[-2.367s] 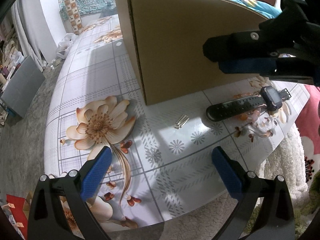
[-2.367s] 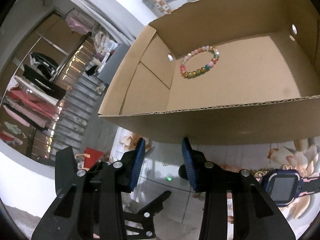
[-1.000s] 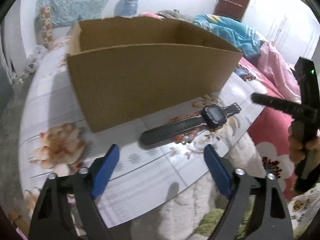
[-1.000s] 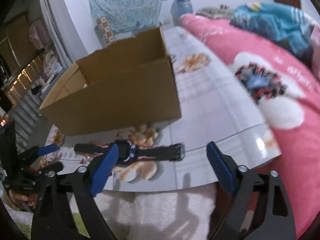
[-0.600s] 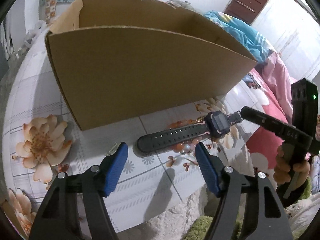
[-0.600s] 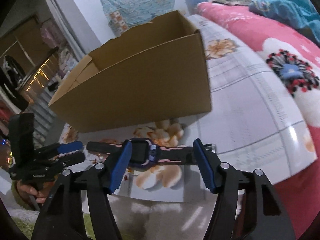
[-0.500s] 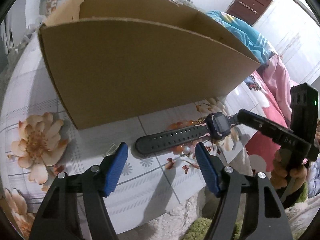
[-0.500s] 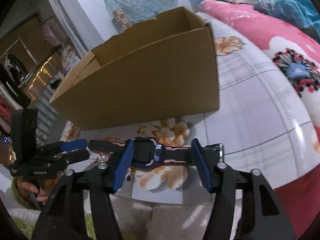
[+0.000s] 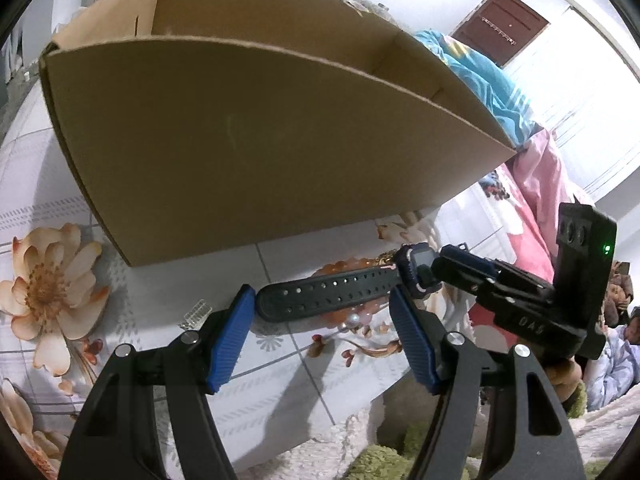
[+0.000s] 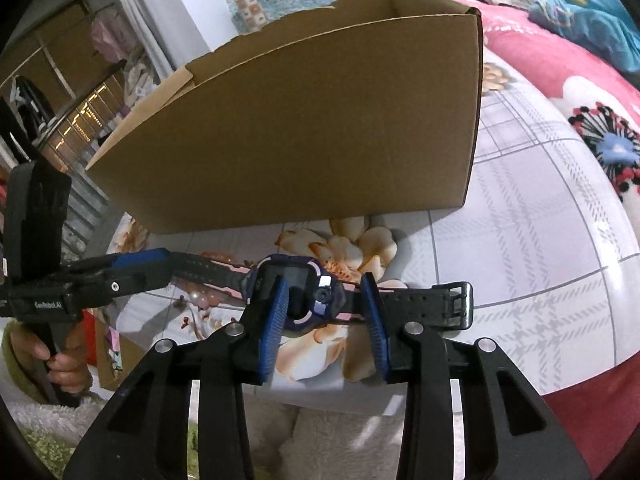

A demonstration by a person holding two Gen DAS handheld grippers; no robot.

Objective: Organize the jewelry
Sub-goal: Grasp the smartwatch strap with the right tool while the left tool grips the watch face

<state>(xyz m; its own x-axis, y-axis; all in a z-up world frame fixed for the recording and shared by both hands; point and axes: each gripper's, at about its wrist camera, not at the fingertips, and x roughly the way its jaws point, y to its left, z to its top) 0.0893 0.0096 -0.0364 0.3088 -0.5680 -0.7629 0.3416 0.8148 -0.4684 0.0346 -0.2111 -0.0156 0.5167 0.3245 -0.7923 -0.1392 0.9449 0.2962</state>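
Setting: a table (image 10: 540, 240) with a glossy flower-print cover, beside a bed with a pink blanket (image 10: 560, 68).
Box: an open cardboard box (image 10: 312, 128) stands on the table behind everything else, its top open, probably so jewelry can be dropped in.
Watch: a dark watch (image 10: 298, 286) lies flat and stretched out on the table, just in front of the box, near the table's front edge. It is not yet lifted.
Right claw: the right claw (image 10: 324, 312) points down over the watch face. Its blue pads have just been closing and now sit close on either side of the face; whether they already press on it I cannot tell.
Left claw: the left claw (image 9: 322, 340) stands about two thirds open, having narrowed a little. The holed strap end lies between its pads, one pad at the strap's tip, with no clamp on it.
Why two claws: likely one at each end, so the floppy strap stays straight when raised.
Small item: a little clear ridged piece (image 9: 197, 312) lies on the table left of the strap.
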